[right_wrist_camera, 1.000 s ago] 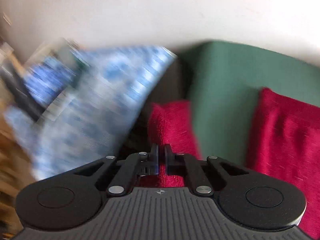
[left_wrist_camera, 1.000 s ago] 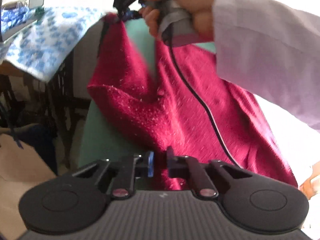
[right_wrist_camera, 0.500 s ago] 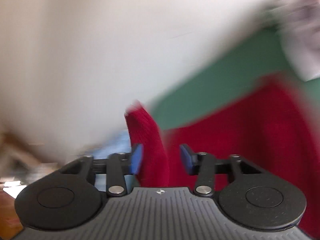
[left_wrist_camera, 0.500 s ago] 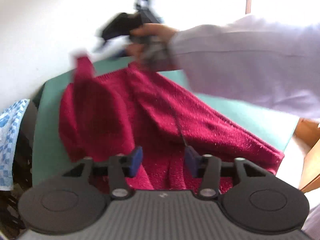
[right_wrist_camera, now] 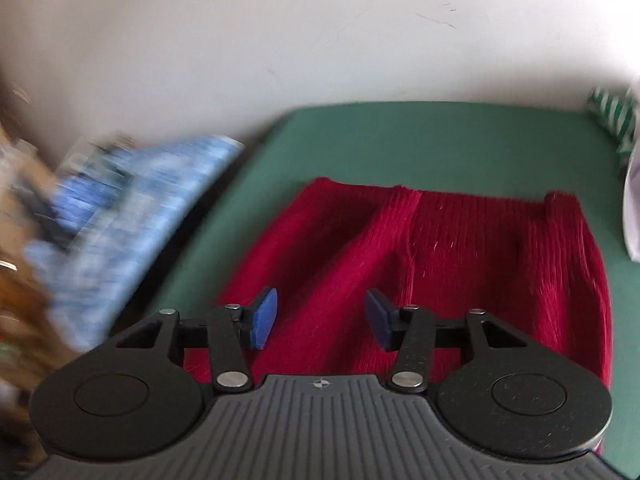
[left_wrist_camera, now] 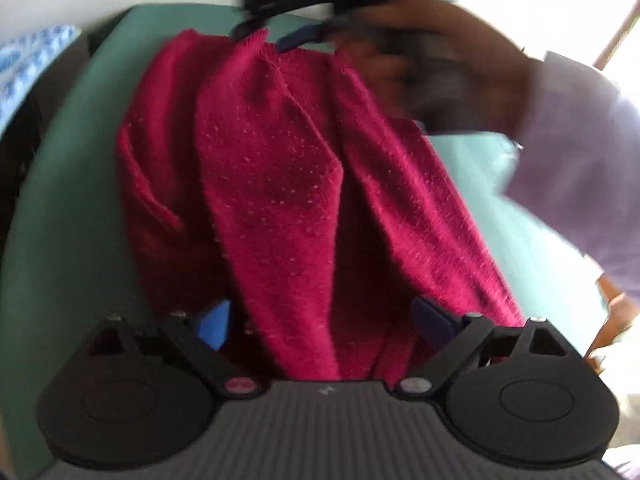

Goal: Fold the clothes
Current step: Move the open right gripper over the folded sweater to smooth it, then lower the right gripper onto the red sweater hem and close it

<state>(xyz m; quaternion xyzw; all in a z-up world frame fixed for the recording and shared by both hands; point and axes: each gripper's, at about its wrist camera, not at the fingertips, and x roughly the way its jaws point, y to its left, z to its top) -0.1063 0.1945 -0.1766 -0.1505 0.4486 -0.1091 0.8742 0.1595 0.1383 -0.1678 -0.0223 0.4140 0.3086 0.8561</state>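
A dark red knitted garment (left_wrist_camera: 280,184) lies in loose folds on the green table top (left_wrist_camera: 72,216). My left gripper (left_wrist_camera: 324,322) is over its near end with the jaws opening wide. A ridge of the fabric shows between the blue pads (left_wrist_camera: 216,324), which stand apart from it. In the right wrist view the garment (right_wrist_camera: 440,248) is spread on the green top (right_wrist_camera: 400,140). My right gripper (right_wrist_camera: 320,316) hangs over it with its jaws opening and nothing pressed between them. A hand (left_wrist_camera: 400,60) holds that gripper, blurred, at the garment's far edge.
A blue and white checked cloth (right_wrist_camera: 132,208) hangs beside the table's left end. A green and white striped item (right_wrist_camera: 612,120) sits at the far right corner. A pale sleeve (left_wrist_camera: 580,160) crosses the right side. A white wall (right_wrist_camera: 280,40) stands behind the table.
Both grippers were shut on the red garment a second ago; both have opened and let it go. The garment has dropped onto the green top, and both hands have swung sideways.
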